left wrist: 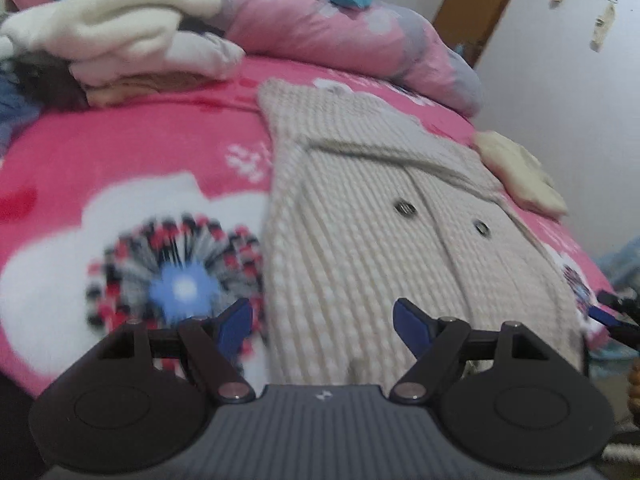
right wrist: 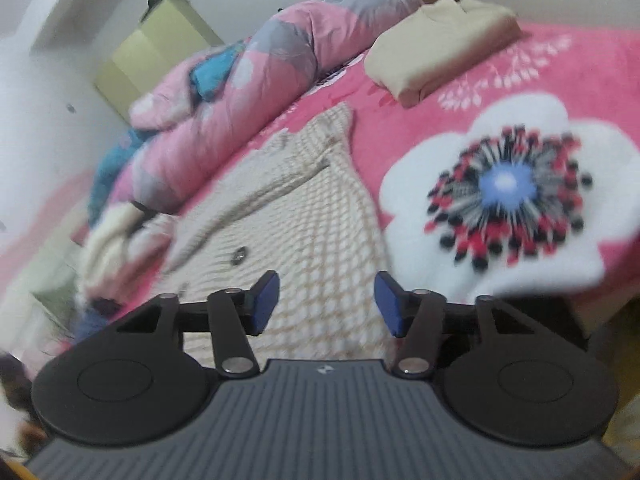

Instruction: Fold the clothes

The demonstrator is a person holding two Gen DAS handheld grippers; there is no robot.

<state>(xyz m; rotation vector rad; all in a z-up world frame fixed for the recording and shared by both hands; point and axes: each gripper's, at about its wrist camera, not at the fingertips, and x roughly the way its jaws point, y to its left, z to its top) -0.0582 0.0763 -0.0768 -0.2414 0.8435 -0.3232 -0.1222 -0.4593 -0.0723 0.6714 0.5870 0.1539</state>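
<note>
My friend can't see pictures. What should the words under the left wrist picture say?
A beige knitted cardigan with two dark buttons lies spread on a pink flowered blanket, and the left tongs hover open over its near edge, holding nothing. Behind it are a pile of folded clothes and a rolled pink quilt.

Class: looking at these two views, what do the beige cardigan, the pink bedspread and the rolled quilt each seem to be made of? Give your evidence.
Cardigan: chunky knit, probably wool or acrylic; raised ribs and a waffle texture show, with dark buttons.
Bedspread: plush fleece, likely; soft matte pile, printed flowers with fuzzy edges.
Quilt: thin woven cover over padding, perhaps cotton; smooth, puffy, creased folds.
</note>
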